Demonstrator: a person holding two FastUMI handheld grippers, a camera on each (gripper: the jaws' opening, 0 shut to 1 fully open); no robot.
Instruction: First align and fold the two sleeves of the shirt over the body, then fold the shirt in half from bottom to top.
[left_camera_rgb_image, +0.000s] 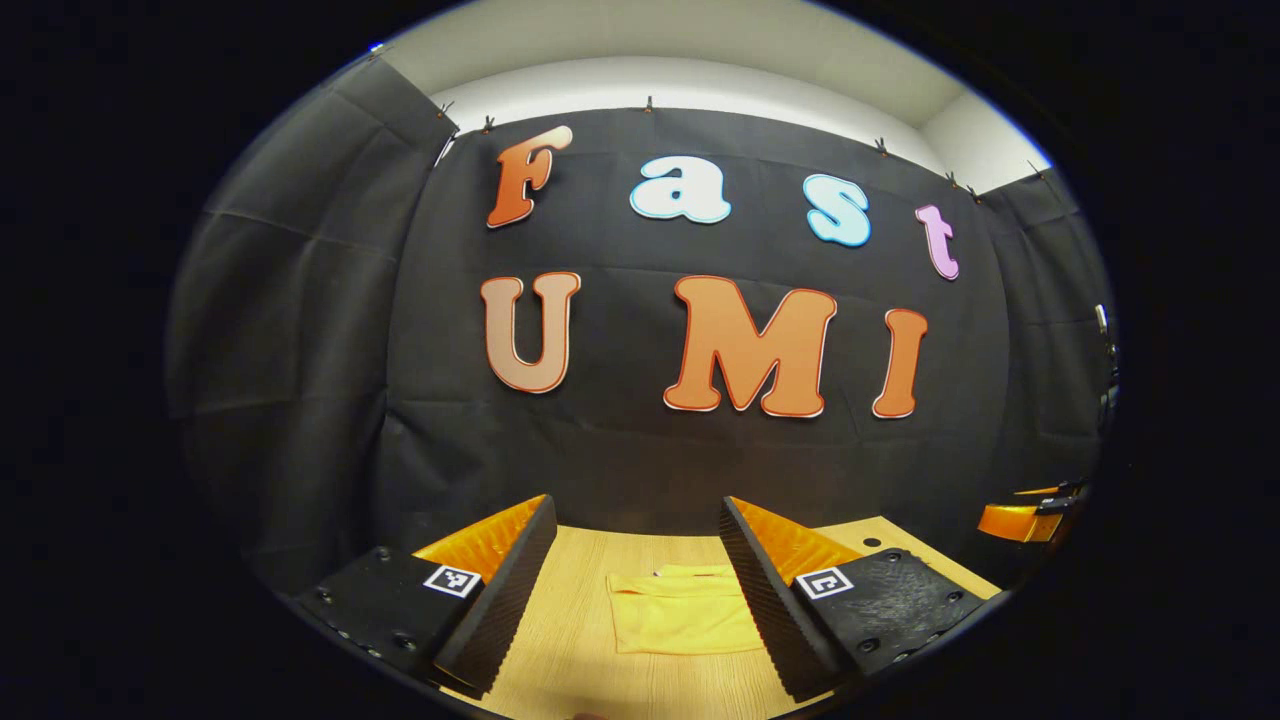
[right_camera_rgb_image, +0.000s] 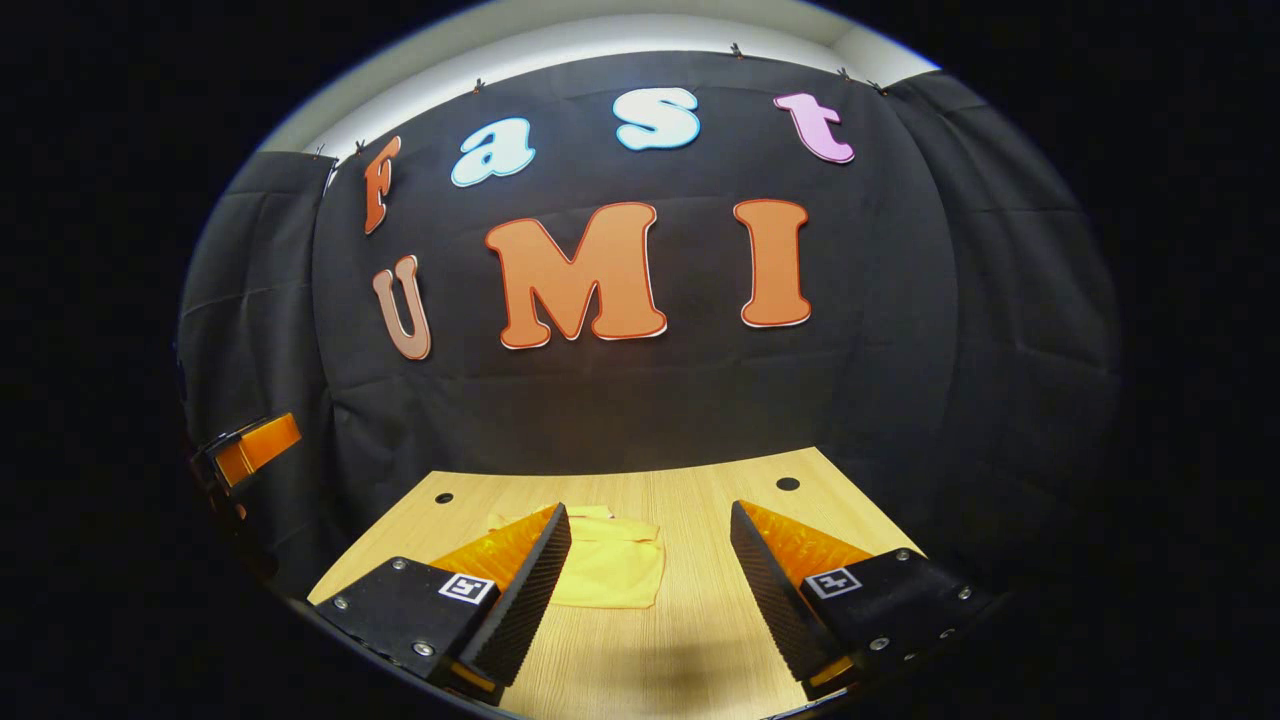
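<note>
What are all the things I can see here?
shirt: one, yellow, folded into a small flat rectangle, lying on the table.
table: one, light wood, with two small dark holes near its far edge.
booth wall: black cloth, hanging behind the table.
left gripper: one, fingers apart, held above the table, the shirt seen between them.
right gripper: one, fingers apart, above the table, holding nothing.

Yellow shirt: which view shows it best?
Left gripper view. The yellow shirt lies folded on the table, framed in the gap between the open left gripper, only its right edge covered. In the right gripper view a finger of the right gripper covers its left part.
</note>
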